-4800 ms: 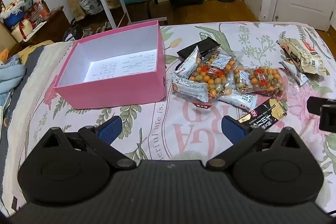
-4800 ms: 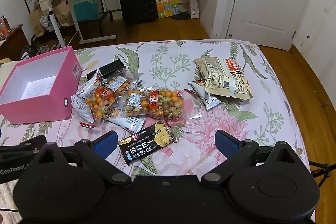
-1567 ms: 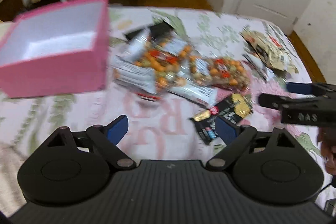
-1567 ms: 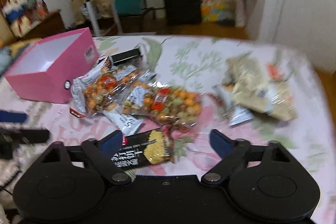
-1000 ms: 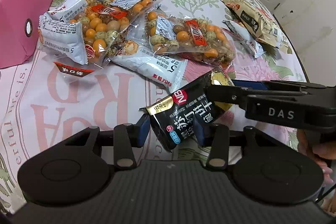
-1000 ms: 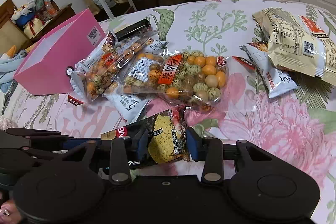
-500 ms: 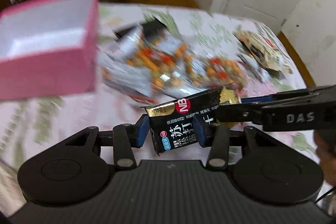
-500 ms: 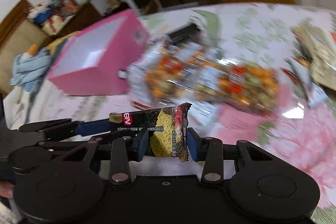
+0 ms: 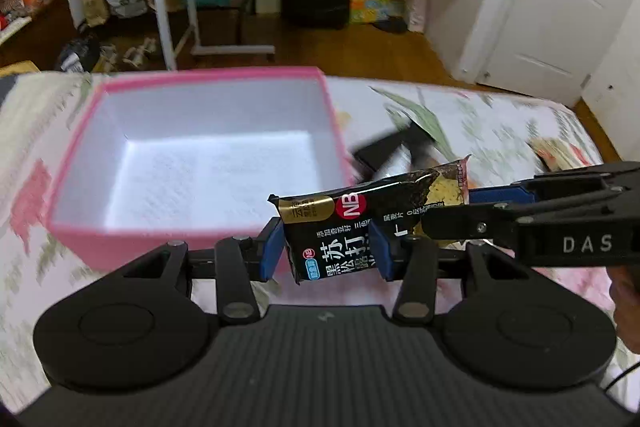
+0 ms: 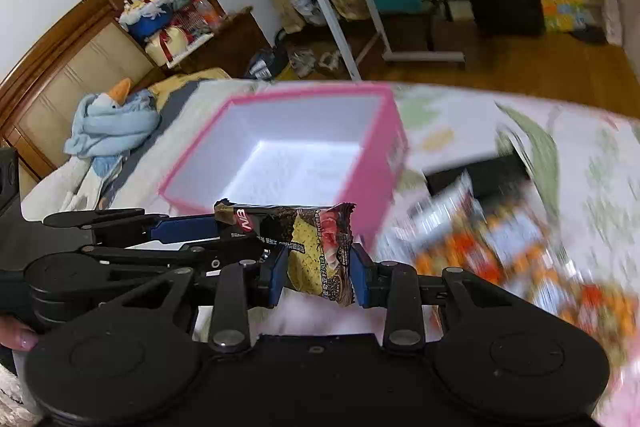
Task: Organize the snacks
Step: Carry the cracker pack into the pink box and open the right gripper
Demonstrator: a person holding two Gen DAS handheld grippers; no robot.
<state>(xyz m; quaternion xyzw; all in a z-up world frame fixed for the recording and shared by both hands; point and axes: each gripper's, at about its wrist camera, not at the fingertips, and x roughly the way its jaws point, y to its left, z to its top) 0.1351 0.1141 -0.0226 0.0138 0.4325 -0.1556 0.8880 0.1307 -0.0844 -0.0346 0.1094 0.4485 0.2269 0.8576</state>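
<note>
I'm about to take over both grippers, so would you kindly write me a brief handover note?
Left gripper: shut on the black cracker packet, at its label end.
Right gripper: gripping the same packet's other end, jaws closing.
Packet is in the air, just short of the pink box.
Done: nothing visible in the box yet.
Left: drop the packet in, then the blurred snack bags on the bed.

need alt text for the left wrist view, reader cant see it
A black cracker packet is gripped between the left gripper and the right gripper, which reaches in from the right, in front of an open pink box with a white inside. The box sits on a floral bedspread, blurred, in a cluttered bedroom.
</note>
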